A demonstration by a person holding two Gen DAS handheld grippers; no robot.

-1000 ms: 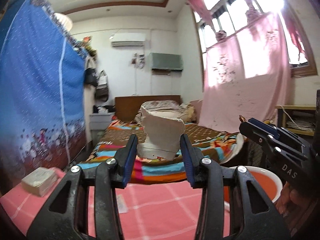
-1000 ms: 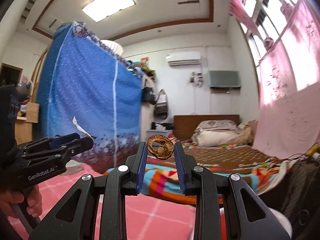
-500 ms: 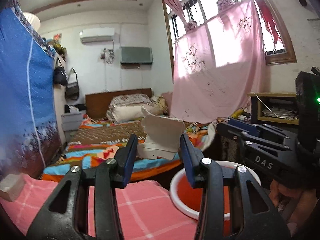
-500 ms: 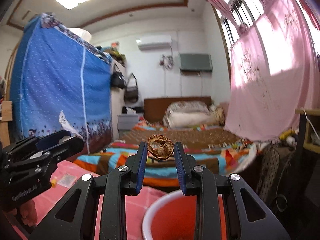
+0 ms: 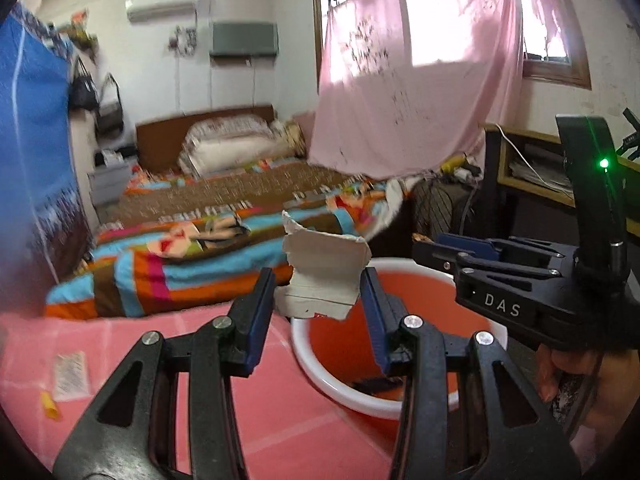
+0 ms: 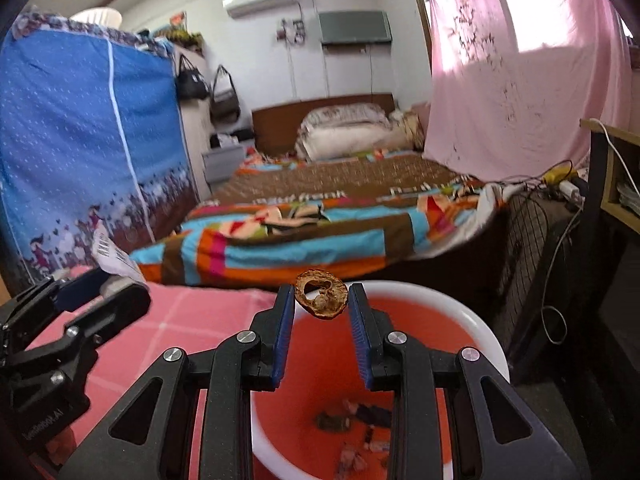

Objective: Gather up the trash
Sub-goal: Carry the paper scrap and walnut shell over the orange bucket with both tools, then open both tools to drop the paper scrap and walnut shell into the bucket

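Two grippers, two scraps, one basin

Both hand-held grippers are grasping trash above a red basin (image 6: 472, 320) with a white rim. The left hand-held gripper (image 5: 318, 292) clamps a torn piece of white cardboard (image 5: 324, 274) between its blue-padded fingers (image 5: 256, 320); the piece stands upright with a ragged top edge, and in the left wrist view it sits over the near-left rim of the basin (image 5: 332, 380). The right hand-held gripper (image 6: 321, 316) pinches a dried, brown ring-shaped peel (image 6: 321, 295) at its fingertips, directly over the basin's red interior.

At the bottom of the basin lie several small dark scraps (image 6: 352, 420) (too blurred to identify). The basin sits at the right edge of a desk covered with a pink checked cloth (image 5: 280, 420). On that cloth, far left in the left wrist view, lie a small printed paper wrapper (image 5: 70, 374) and a tiny orange bit (image 5: 48, 404), well apart from the basin.

Each camera catches the other gripper: the right one (image 5: 424, 245) enters from the right, marked "DAS", with a green light glowing on its body; the left one (image 6: 96, 296) enters from the left, its cardboard piece (image 6: 112, 258) showing a barcode.

Beyond the desk stands a bed (image 6: 320, 208) with a striped, multicoloured cover, a blue fabric wardrobe (image 6: 80, 140) at the left and a pink curtain (image 6: 520, 80) across the window.
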